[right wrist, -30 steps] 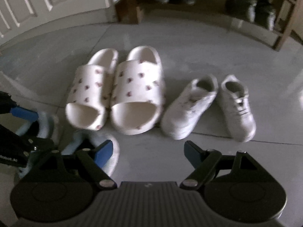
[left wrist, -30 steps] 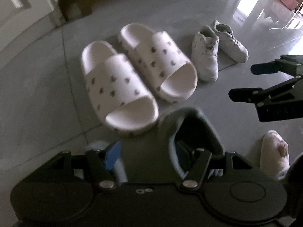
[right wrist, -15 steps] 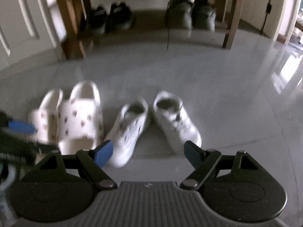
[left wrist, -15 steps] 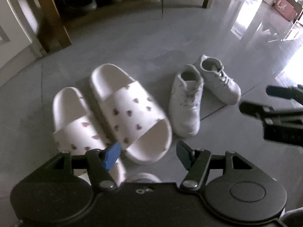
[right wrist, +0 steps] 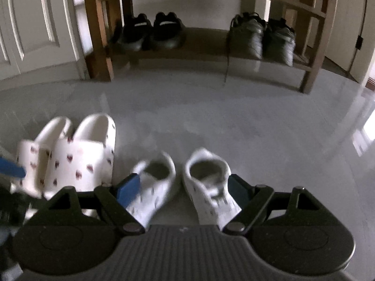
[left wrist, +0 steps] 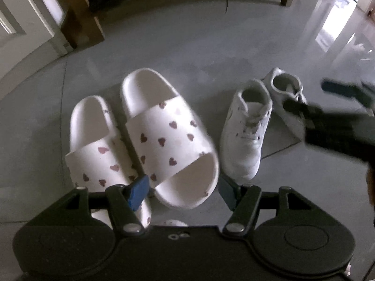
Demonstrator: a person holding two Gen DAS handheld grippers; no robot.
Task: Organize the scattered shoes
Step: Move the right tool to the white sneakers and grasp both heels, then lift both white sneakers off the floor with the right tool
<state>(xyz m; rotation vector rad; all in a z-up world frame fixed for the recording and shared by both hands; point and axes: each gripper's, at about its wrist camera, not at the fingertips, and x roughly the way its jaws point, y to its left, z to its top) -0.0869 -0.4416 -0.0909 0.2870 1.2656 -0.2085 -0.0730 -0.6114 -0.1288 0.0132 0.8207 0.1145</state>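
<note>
White sneakers (right wrist: 185,187) sit paired on grey floor (right wrist: 234,117), just right of heart-print slides (left wrist: 145,140). Right gripper (right wrist: 181,190) hangs over sneakers, jaws apart, nothing held. Left gripper (left wrist: 181,190) over slides' toes, jaws apart, empty. Shoe rack (right wrist: 211,46) behind w/ dark shoes.

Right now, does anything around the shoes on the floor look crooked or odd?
Mostly tidy. The heart slides sit side by side, but the white sneakers splay apart at the toes, and a loose lace dangles off the rack's bottom shelf from a dark shoe.
</note>
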